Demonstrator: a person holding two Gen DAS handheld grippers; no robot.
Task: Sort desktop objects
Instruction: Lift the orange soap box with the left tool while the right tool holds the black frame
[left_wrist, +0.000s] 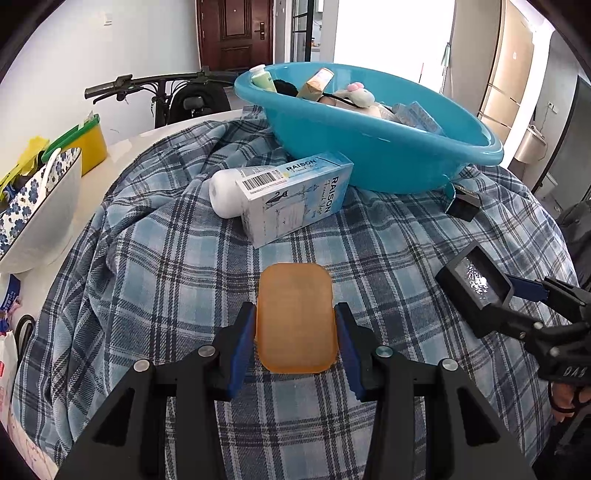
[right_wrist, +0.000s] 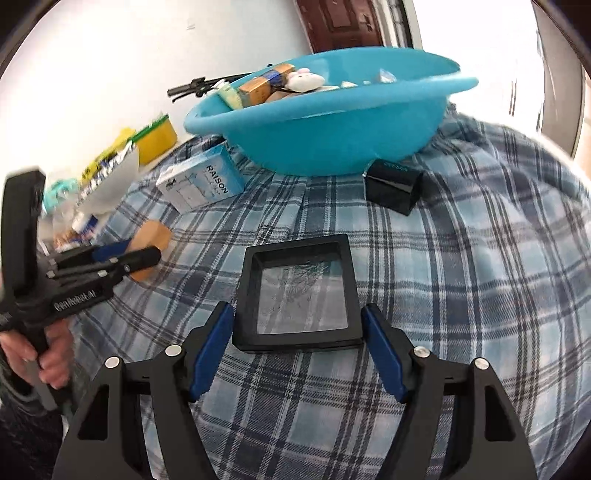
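My left gripper (left_wrist: 294, 309) is shut on a translucent orange block (left_wrist: 295, 291), its blue pads pressing both long sides just above the plaid cloth (left_wrist: 147, 277). The right wrist view shows that block (right_wrist: 157, 234) in the left gripper (right_wrist: 144, 251) at the left. My right gripper (right_wrist: 297, 308) is shut on a black square frame with clear film (right_wrist: 300, 288). In the left wrist view the frame (left_wrist: 474, 282) hangs tilted in the right gripper (left_wrist: 498, 302). Behind stands a blue basin (left_wrist: 369, 147) holding several items. A RAISON box (left_wrist: 295, 199), a white bottle (left_wrist: 225, 195) and a small black box (left_wrist: 461, 205) lie in front of it.
A white bowl with blue flowers (left_wrist: 40, 214) and a yellow tub with a green lid (left_wrist: 88, 144) stand at the table's left edge. Bicycle handlebars (left_wrist: 147, 83) rise behind the table. A person's hand (right_wrist: 48, 354) grips the left tool's handle.
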